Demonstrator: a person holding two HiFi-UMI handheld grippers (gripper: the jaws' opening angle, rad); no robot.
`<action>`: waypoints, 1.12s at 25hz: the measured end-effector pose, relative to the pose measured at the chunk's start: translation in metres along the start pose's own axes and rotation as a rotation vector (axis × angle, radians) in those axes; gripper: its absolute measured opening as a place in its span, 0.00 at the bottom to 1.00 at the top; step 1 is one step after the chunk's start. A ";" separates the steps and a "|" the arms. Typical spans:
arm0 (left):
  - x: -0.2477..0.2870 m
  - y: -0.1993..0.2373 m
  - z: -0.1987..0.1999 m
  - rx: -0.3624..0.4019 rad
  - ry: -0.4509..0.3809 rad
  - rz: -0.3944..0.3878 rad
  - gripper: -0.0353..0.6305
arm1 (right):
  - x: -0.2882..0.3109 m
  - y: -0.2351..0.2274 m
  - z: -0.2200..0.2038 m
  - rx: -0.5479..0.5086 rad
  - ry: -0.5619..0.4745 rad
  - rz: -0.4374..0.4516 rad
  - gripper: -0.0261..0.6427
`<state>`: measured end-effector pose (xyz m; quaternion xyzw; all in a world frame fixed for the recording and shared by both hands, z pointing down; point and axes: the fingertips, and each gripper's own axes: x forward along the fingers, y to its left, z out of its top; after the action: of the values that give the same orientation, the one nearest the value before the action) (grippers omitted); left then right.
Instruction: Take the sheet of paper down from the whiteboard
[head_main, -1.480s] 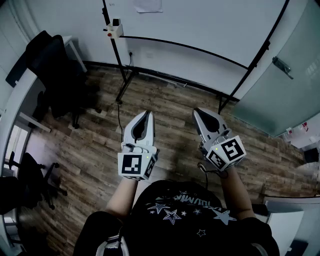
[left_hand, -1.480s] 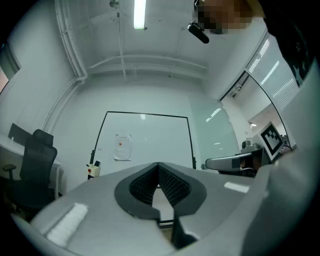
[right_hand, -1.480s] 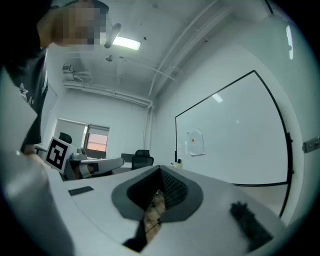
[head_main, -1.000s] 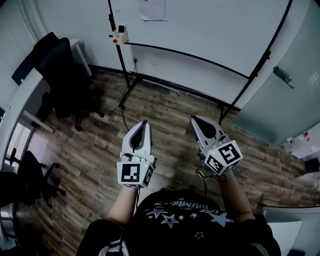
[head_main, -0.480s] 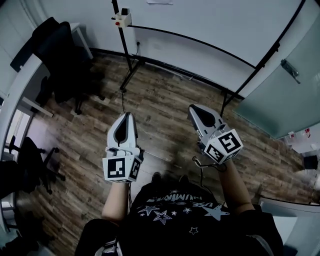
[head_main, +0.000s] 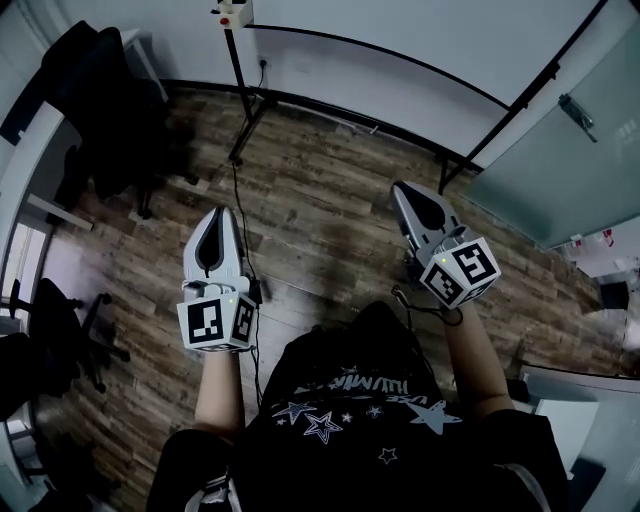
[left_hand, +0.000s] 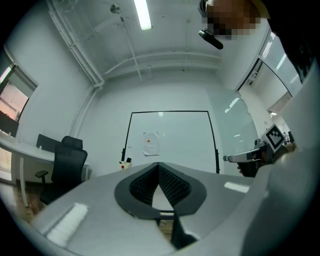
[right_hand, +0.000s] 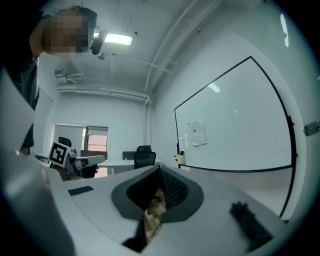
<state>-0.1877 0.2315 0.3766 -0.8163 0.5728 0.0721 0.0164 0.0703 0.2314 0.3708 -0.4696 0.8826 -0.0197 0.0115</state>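
Observation:
The sheet of paper (left_hand: 151, 143) hangs on the whiteboard (left_hand: 180, 137), held by a small red magnet; it is far ahead across the room. It shows again in the right gripper view as the paper (right_hand: 198, 132) on the whiteboard (right_hand: 240, 125). The head view shows only the board's lower part (head_main: 400, 30), with the paper out of frame. My left gripper (head_main: 217, 213) and right gripper (head_main: 402, 186) both hover over the wood floor, level and pointing at the board. Each is shut with nothing between its jaws.
A black office chair (head_main: 95, 100) and a white desk (head_main: 25, 190) stand at the left. A small white box with red buttons (head_main: 233, 12) sits on the board's left stand leg. A frosted glass door (head_main: 570, 150) is at the right. A cable (head_main: 240, 215) runs over the floor.
My left gripper has swung out to the left and lower in the head view. The view has tipped down, so the paper has left its top edge. The right gripper has barely shifted.

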 end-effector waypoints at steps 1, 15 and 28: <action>0.002 -0.001 0.000 -0.003 0.002 -0.007 0.07 | 0.001 0.000 0.003 -0.004 -0.005 -0.005 0.06; 0.085 -0.019 -0.017 0.018 0.039 -0.054 0.07 | 0.077 -0.061 0.001 0.034 -0.030 0.033 0.06; 0.212 -0.017 -0.018 0.021 0.046 0.037 0.07 | 0.180 -0.164 0.018 0.020 -0.016 0.161 0.06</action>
<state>-0.0991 0.0375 0.3648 -0.8069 0.5887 0.0476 0.0103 0.1064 -0.0095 0.3602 -0.3972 0.9171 -0.0239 0.0247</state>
